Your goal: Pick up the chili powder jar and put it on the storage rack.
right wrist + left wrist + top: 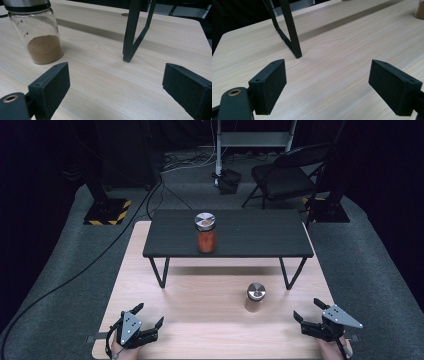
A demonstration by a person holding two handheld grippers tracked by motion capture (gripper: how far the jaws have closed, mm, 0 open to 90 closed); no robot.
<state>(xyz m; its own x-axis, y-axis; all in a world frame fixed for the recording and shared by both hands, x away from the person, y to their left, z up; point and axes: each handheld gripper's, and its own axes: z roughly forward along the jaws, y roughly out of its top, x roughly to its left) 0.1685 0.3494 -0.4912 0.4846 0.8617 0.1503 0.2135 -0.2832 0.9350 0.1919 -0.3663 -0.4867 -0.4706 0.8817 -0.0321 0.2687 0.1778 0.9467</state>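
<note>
- Down at the near edge of the light wooden table [200,320], the left gripper [148,321] and right gripper [306,310] both gape wide, holding nothing.
- Between them, nearer the right one, stands a brown-powder jar [255,297].
- On the black shelf [250,237] stands a red-powder jar [205,232].

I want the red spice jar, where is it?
In the high view the red jar stands on the small black table, left of its middle near the front edge. The brown-powder jar sits lower down on the wooden tabletop.
</note>
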